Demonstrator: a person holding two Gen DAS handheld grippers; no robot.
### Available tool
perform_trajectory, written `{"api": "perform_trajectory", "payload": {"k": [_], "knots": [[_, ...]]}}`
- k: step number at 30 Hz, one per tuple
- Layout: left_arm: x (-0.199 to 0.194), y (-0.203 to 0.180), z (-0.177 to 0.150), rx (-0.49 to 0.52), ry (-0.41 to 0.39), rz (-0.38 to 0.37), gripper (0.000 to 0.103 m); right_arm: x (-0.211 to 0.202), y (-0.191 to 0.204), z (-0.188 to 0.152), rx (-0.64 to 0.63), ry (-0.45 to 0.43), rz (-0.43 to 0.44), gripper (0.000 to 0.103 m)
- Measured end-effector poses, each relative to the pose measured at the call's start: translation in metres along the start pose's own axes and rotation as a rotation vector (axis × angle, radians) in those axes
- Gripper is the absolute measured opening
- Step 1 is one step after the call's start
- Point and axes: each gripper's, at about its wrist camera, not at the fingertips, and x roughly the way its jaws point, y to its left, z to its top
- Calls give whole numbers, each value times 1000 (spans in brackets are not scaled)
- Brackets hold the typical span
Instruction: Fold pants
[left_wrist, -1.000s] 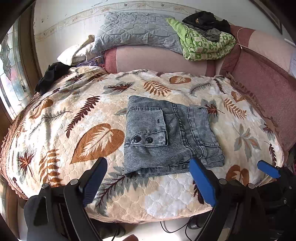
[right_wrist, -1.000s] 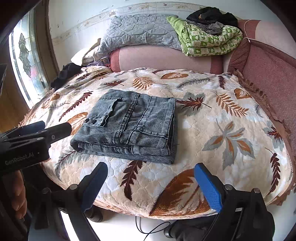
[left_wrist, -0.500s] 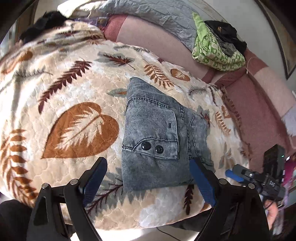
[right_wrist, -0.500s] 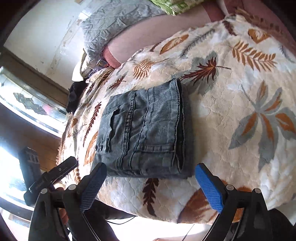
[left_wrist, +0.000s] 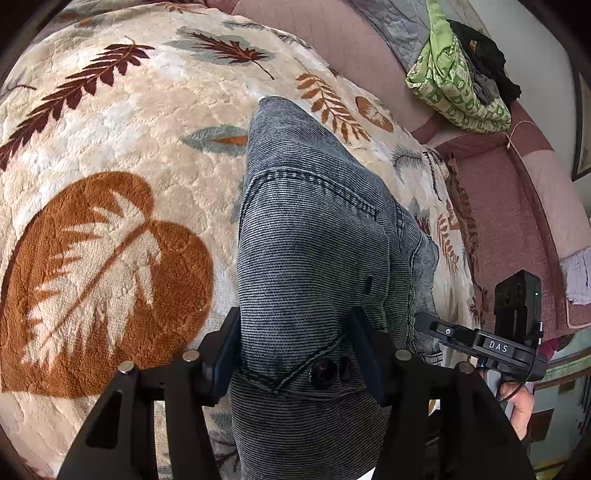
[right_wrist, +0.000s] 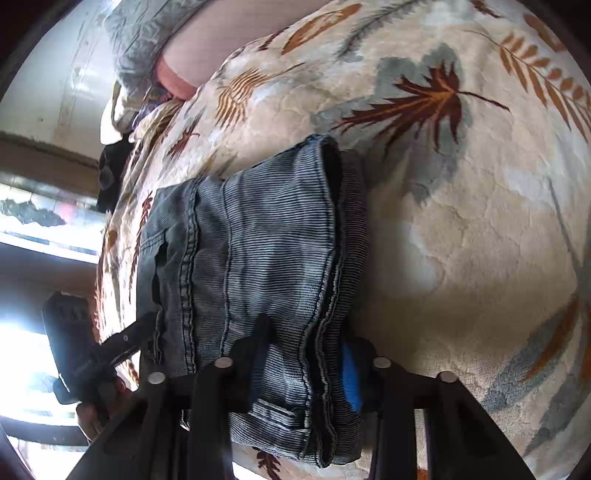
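The folded grey denim pants lie on the leaf-patterned bedspread. My left gripper is shut on the near end of the pants, by the pocket flap with two black buttons. My right gripper is shut on the stacked hem edges of the same pants, its blue pad against the outer layers. Each gripper shows in the other's view: the right one beside the pants, the left one at their left edge.
A pink sofa back runs along the far and right sides, with a green patterned blanket and dark clothes piled on it. Grey quilted pillows and a dark garment lie near the window side.
Both grippers have moved from open in front of the bed edge onto the pants and closed on them, the left at the pocket end, the right at the hem edges.
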Motion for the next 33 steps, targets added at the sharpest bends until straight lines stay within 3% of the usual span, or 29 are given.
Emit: {"api": "perform_trajectory", "payload": {"k": [2, 5, 11, 14, 18, 21, 22, 24, 25, 26, 29, 33], "knots": [[-1, -12, -1, 56, -9, 25, 34, -1, 12, 1, -52, -10, -40, 20], [-11, -37, -4, 163, -71, 96, 26, -11, 33, -1, -126, -57, -66, 16], [-54, -75, 8, 312, -254, 167, 25, -47, 84, 10, -267, -182, -86, 15], [-73, -79, 25, 337, -349, 168, 25, -60, 101, 25, -313, -248, -87, 15], [-64, -67, 42, 311, -352, 174, 26, -53, 108, 44, -331, -279, -78, 15], [-37, -46, 37, 282, -319, 210, 32, -21, 98, 48, -352, -234, -109, 17], [-24, -37, 34, 273, -279, 257, 46, -8, 88, 46, -335, -185, -122, 20], [-5, -21, 27, 250, -224, 343, 53, 17, 71, 40, -307, -125, -197, 28], [-5, -16, 22, 250, -233, 338, 60, 21, 68, 34, -307, -126, -226, 37], [-11, -15, 17, 244, -245, 352, 68, 17, 66, 28, -303, -144, -231, 48], [-40, -23, 1, 211, -301, 400, 76, -16, 68, 4, -254, -248, -236, 63], [-69, -52, -26, 271, -365, 530, 78, -53, 81, -43, -268, -331, -223, 71]]}}
